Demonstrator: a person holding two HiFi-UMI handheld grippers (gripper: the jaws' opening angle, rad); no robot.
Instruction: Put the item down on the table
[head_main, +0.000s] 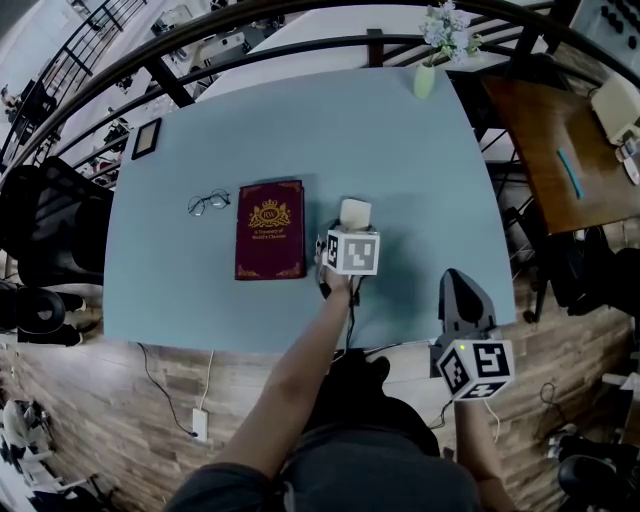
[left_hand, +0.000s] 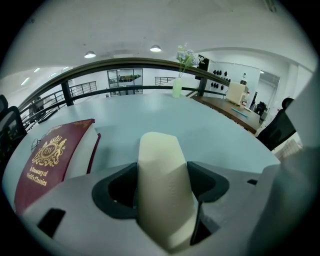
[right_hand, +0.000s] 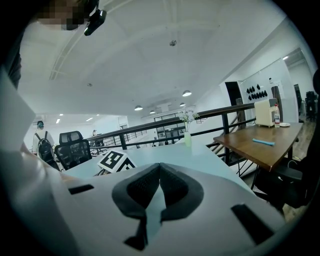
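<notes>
Two tools show: the left tool (head_main: 351, 230) grips a cream block (left_hand: 162, 172) over the table (head_main: 400, 140), just right of a book (head_main: 270, 230); setting it down seems left to do. The right tool (right_hand: 159, 192), closed and empty, hangs off the table's near edge.

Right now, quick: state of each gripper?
Left gripper: closed on the cream item.
Right gripper: closed, holding nothing.
</notes>
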